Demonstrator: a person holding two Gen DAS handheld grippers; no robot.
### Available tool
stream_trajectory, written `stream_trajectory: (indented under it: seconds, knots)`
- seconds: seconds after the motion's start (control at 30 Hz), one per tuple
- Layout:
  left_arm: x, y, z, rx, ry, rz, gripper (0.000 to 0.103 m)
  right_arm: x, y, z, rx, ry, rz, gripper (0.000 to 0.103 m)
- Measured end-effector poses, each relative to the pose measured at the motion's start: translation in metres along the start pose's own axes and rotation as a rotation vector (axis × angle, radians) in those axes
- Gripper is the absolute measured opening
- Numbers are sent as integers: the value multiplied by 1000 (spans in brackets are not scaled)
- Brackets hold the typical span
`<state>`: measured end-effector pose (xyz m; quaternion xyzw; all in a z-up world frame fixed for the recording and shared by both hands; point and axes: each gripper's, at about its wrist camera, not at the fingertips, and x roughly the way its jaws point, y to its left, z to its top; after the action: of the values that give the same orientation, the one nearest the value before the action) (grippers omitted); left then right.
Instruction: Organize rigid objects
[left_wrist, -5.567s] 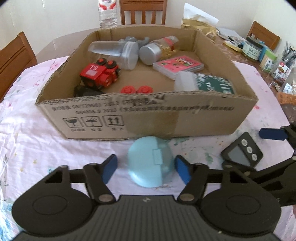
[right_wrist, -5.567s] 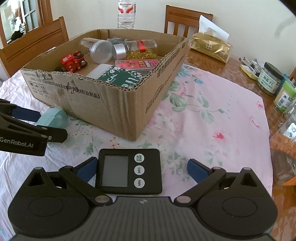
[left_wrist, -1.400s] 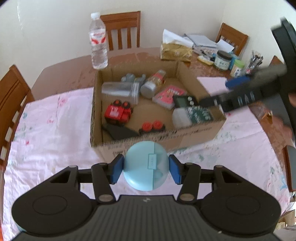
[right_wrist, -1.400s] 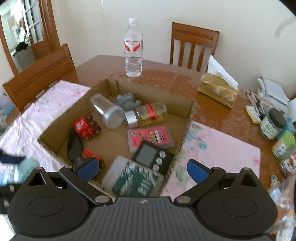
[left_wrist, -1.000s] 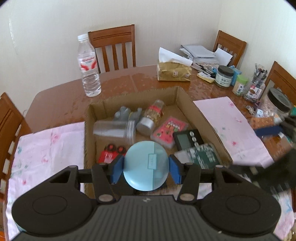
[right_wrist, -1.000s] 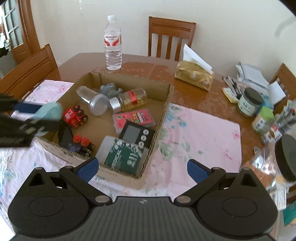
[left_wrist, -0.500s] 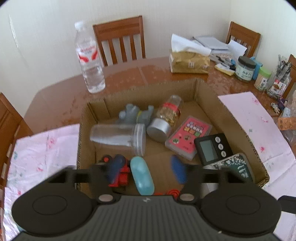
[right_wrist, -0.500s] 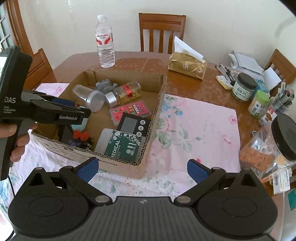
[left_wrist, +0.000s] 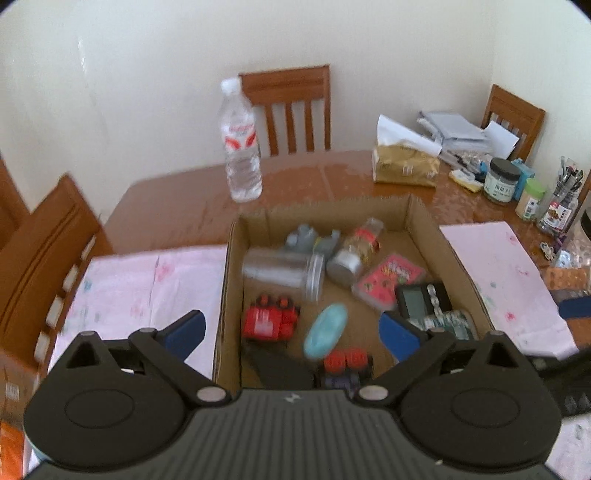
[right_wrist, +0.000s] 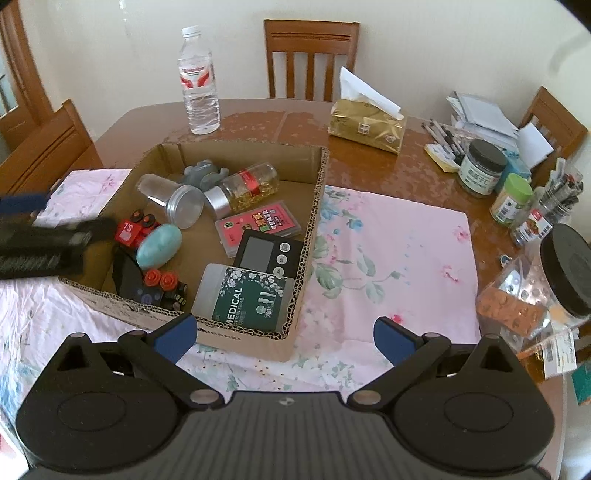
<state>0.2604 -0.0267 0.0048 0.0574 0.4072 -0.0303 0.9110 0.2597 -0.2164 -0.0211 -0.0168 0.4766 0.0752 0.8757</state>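
Observation:
An open cardboard box sits on the table. Inside lie a light blue oval case, a red toy engine, a clear jar, a bottle of yellow capsules, a pink card pack, a black timer and a green swab box. My left gripper is open and empty above the box's near side. My right gripper is open and empty, held back above the pink cloth near the box's front right corner.
A water bottle and a gold tissue pack stand behind the box. Jars, pens and papers crowd the right edge. Wooden chairs ring the table. A floral pink cloth covers the near table.
My left gripper has opened and let go of the blue case, which now lies in the box, and has risen. Before that my right gripper left the timer in the box and drew back.

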Motion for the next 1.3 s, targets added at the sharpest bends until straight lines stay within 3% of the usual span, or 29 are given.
stream_trajectory:
  seconds: [0.17,0.57,1.3]
  knots:
    - [-13,5,-12,-40,79,4,100,-11,8,2,33,-2,-4,103]
    - [-36,17,-15,-72,69,10,100,-35,32,1,44,-15,-25,103]
    - [-48,23,-17,-50,64,0,100,-46,38,-7,87,-26,-52,103]
